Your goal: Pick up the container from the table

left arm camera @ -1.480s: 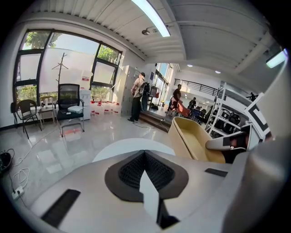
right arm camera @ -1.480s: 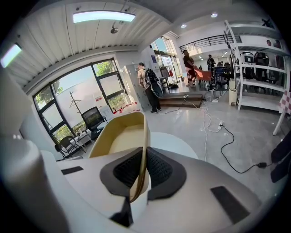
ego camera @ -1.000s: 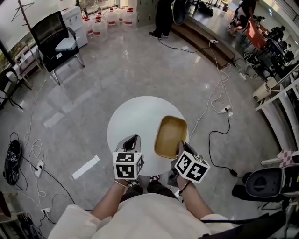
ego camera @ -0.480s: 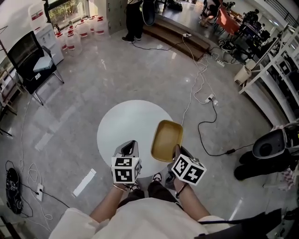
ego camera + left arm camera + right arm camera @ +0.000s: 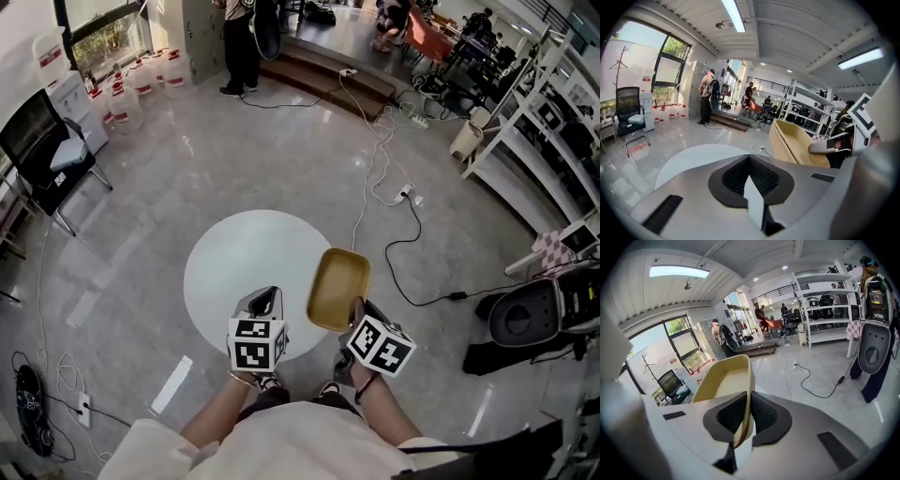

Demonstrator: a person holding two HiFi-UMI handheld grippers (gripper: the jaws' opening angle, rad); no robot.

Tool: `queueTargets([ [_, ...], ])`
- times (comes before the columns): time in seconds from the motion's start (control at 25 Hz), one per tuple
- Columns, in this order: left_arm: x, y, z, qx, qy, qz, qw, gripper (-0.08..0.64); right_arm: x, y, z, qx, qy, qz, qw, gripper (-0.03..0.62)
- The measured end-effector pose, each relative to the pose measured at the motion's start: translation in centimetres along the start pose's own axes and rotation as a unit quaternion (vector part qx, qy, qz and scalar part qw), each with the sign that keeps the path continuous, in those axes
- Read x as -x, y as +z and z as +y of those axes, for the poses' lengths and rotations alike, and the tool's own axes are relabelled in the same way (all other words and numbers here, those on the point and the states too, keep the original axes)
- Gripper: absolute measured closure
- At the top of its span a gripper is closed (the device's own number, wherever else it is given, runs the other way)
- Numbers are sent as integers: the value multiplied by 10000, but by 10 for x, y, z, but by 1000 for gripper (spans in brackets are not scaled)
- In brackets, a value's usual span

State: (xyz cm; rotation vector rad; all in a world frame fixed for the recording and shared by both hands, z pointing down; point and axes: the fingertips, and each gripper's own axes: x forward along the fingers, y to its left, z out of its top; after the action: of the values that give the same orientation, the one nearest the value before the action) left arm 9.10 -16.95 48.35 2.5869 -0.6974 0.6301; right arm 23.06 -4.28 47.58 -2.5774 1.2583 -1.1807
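Note:
A shallow tan rectangular container [image 5: 337, 287] hangs in the air past the right edge of the round white table [image 5: 244, 262]. My right gripper [image 5: 359, 311] is shut on its near rim; in the right gripper view the rim [image 5: 746, 405] runs between the black pads. The container [image 5: 797, 145] also shows at the right of the left gripper view. My left gripper [image 5: 264, 302] hovers over the table's near edge, shut with nothing in it, its pads [image 5: 751, 174] pressed together.
Cables [image 5: 380, 178] trail across the shiny floor right of the table. White shelving [image 5: 534, 131] runs along the right side, a black office chair [image 5: 42, 155] stands at left, and water jugs [image 5: 131, 80] line the far wall. People stand far back.
The head camera has swung, so the room has shifted in view. The container stays held in my right gripper and now sits further off the table's right edge.

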Motion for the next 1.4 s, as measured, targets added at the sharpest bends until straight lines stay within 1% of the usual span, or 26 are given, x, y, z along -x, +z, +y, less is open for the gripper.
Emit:
queueTargets([
  [0.08, -2, 2, -4, -54, -13, -10, 10000, 545, 2, 1, -6, -28, -8, -22, 10000, 549],
  [0.24, -6, -4, -15, -30, -54, 46, 10000, 545, 9, -2, -21, -81, -29, -36, 10000, 549],
  [0.44, -10, -5, -43, -134, -161, 85, 9997, 545, 22, 1, -46, -241, -72, -130, 9996, 549],
  [0.56, -13, -3, -65, -71, -264, 60, 9996, 545, 28, 2, -66, -342, -91, -143, 9993, 549],
  [0.64, -16, 0, -80, -131, -308, 27, 9994, 545, 33, 5, -81, -419, -105, -165, 9989, 549],
  [0.72, -21, 1, -95, -200, -331, 24, 9992, 545, 39, 8, -100, -467, -201, -190, 9985, 549],
  [0.8, -27, -1, -109, -256, -348, 49, 9991, 545, 44, 11, -119, -508, -324, -229, 9979, 549],
  [0.92, -35, -5, -133, -363, -390, 63, 9986, 545, 51, 17, -145, -599, -396, -293, 9970, 549],
  [1.08, -43, -2, -164, -526, -450, -118, 9975, 545, 58, 23, -175, -744, -393, -365, 9958, 549],
  [1.16, -47, 1, -177, -579, -468, -221, 9970, 545, 62, 25, -190, -792, -468, -373, 9951, 549],
  [1.4, -56, -4, -210, -663, -466, -295, 9963, 545, 70, 26, -227, -906, -507, -352, 9940, 549],
])
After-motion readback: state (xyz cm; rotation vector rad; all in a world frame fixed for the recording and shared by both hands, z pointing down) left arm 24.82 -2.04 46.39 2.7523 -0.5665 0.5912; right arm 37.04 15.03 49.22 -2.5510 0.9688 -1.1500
